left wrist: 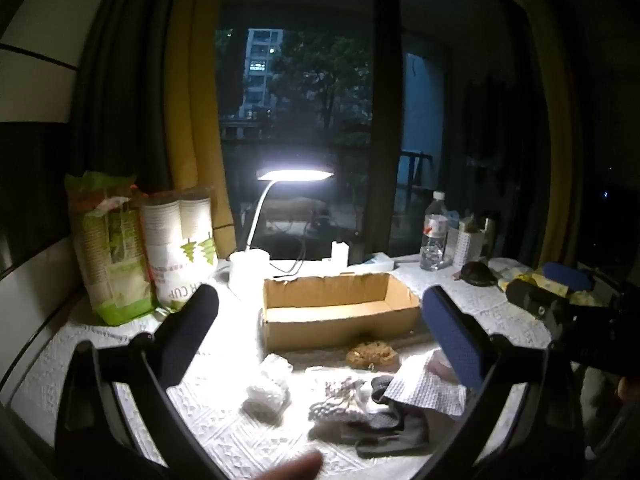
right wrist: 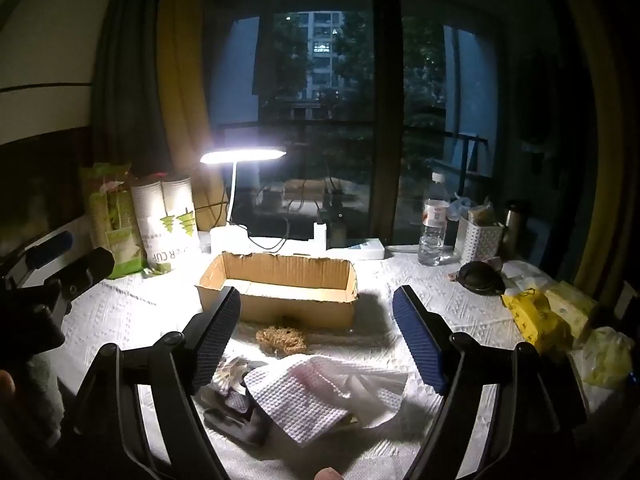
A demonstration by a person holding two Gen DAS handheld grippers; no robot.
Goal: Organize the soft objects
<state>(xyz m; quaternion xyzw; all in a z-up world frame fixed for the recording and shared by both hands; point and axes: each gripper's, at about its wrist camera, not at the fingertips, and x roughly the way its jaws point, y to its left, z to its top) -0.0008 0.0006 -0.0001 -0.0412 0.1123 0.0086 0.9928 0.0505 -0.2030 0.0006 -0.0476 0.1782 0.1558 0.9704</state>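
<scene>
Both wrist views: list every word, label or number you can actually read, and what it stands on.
"R CUP", printed sideways on the white paper-cup sleeve; in the left wrist view only "CUP" shows beside a finger.
Small red print on the same sleeve: too small to read.
Green bag: print blurred.
Water bottle label: unreadable.
Yellow packet: dark marks, not legible.
Cardboard box: no text visible.

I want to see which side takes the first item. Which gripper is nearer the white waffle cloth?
Right. The right gripper, jaws open, hangs directly over the white waffle cloth. The left gripper, also open, is off to the cloth's left, above the white knit bundle.
</scene>
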